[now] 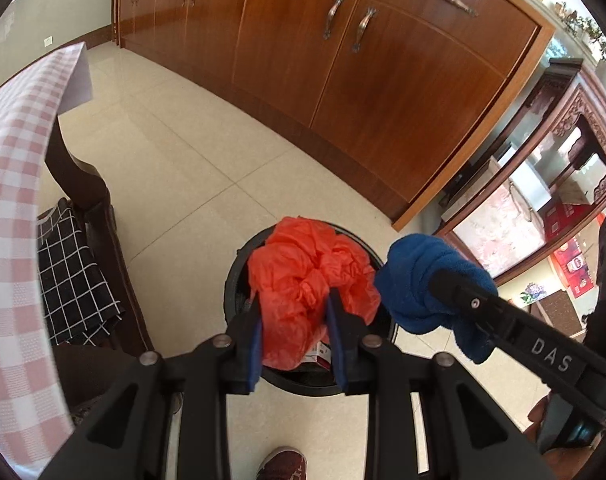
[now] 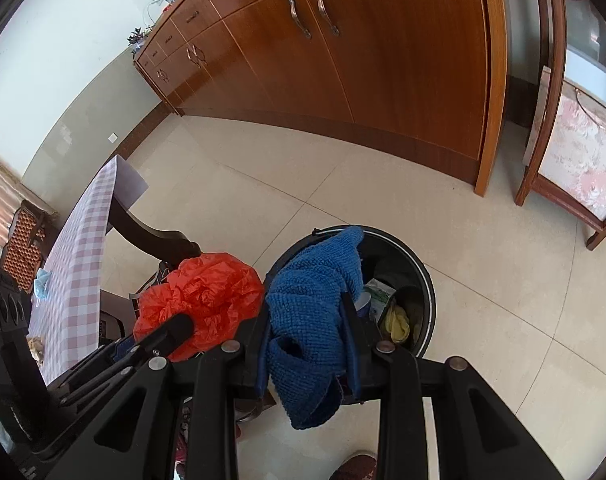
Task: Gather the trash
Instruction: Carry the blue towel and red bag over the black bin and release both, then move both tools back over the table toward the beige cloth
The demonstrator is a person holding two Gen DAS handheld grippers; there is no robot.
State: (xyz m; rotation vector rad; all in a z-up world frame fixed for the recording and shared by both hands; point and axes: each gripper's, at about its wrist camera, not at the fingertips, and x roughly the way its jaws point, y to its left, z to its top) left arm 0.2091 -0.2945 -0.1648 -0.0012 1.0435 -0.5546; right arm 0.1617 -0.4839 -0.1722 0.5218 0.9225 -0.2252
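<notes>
Red bag (image 1: 307, 264): crumpled thin orange-red plastic, pinched between the left gripper (image 1: 293, 304) pads, hanging over the bin's opening.
Blue cloth (image 2: 311, 312): knitted, bunched and folded, clamped in the right gripper (image 2: 309, 322), drooping over the bin's near rim.
Bin (image 2: 425, 276): round, black, upright on the tiled floor, holding wrappers and something yellow.

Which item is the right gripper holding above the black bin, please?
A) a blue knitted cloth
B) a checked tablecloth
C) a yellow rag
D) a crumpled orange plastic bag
A: the right gripper is shut on the blue knitted cloth over the black bin.
</notes>
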